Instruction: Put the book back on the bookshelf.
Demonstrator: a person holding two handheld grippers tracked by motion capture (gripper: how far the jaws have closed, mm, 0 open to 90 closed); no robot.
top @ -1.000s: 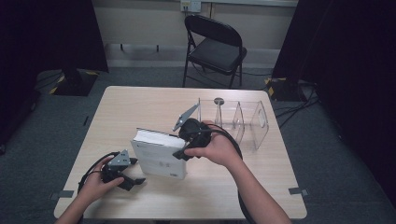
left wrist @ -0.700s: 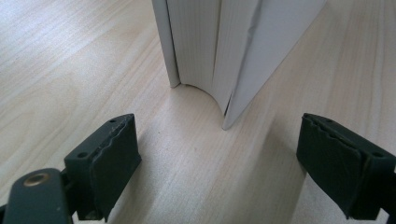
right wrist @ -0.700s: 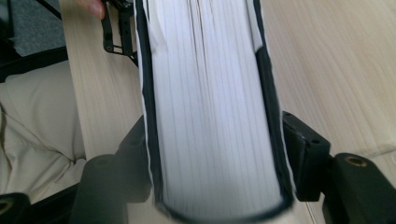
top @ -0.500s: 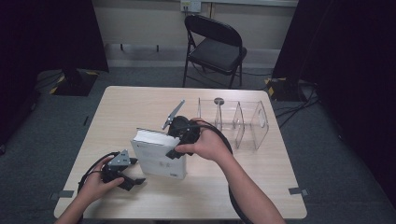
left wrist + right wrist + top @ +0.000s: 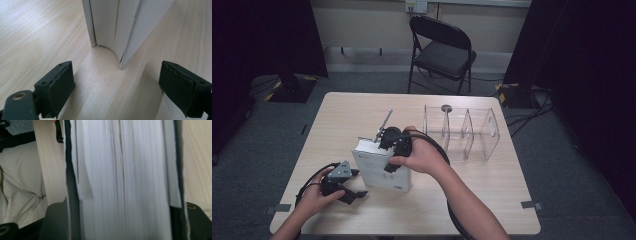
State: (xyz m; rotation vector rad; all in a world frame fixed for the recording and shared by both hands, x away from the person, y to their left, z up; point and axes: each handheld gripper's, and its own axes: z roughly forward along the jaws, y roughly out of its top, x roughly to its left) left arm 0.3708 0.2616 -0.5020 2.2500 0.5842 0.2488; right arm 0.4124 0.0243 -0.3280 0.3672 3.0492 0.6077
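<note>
A thick white book (image 5: 379, 175) stands upright on the wooden table (image 5: 342, 115). My right gripper (image 5: 388, 159) comes down over its top edge, a jaw on each cover. In the right gripper view the page block (image 5: 125, 182) sits between the jaws of the right gripper (image 5: 125, 226), which grip it and have just been opening a little. My left gripper (image 5: 358, 183) rests on the table at the near left, open, pointing at the book. The left gripper view shows its jaws (image 5: 125, 92) wide apart, nothing between them, and the book's lower corner (image 5: 110, 22) just ahead.
A clear plastic divider rack (image 5: 462, 132) stands on the table to the right of the book. A black folding chair (image 5: 442, 50) sits beyond the far edge. Black cables trail from both grippers across the near part of the table.
My right hand and its gripper have shifted left along the top of the book. The left gripper has stayed where it was.
</note>
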